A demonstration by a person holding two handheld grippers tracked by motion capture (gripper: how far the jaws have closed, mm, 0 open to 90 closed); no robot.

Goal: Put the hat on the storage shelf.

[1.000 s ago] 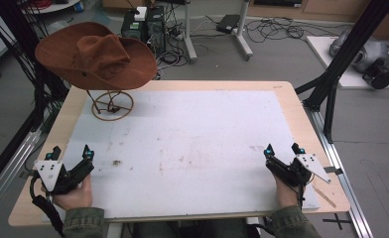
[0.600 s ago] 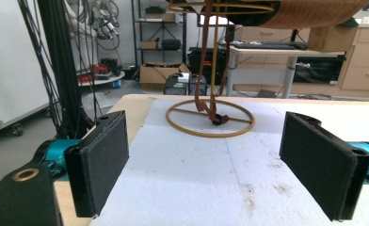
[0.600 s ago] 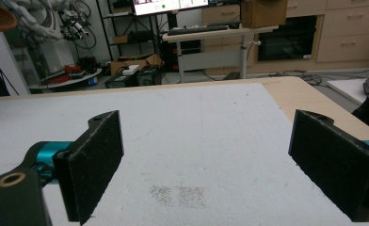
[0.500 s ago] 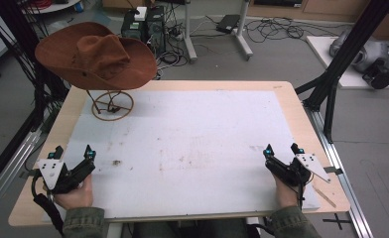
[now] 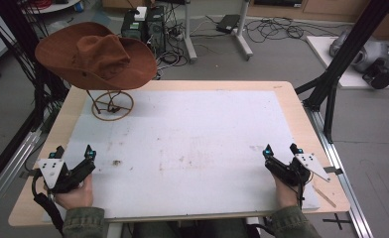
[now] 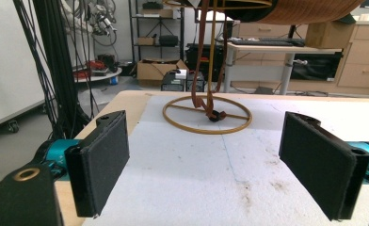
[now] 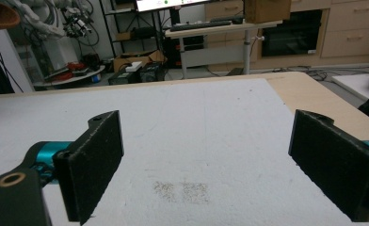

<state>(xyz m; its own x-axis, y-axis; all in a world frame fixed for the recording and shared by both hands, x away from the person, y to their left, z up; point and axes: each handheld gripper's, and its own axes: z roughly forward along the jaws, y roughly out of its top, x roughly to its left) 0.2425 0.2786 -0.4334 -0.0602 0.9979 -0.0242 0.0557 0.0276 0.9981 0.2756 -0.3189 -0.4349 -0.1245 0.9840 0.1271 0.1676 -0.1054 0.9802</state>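
**Bench ready, hat waiting**

White foam covers the bench (image 5: 192, 148). Nearest us, our left gripper (image 5: 74, 157) and right gripper (image 5: 280, 153) rest with jaws spread wide, holding nothing. Far left, the brown hat (image 5: 96, 57) sits atop its wire stand (image 5: 112, 104). We judge it light and floppy; the brim edge offers the best hold.

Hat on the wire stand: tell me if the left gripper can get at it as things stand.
Probably yes. The left gripper is open, holds nothing, and faces the stand across bare white board. The hat sits high above the table, so the hand must rise.
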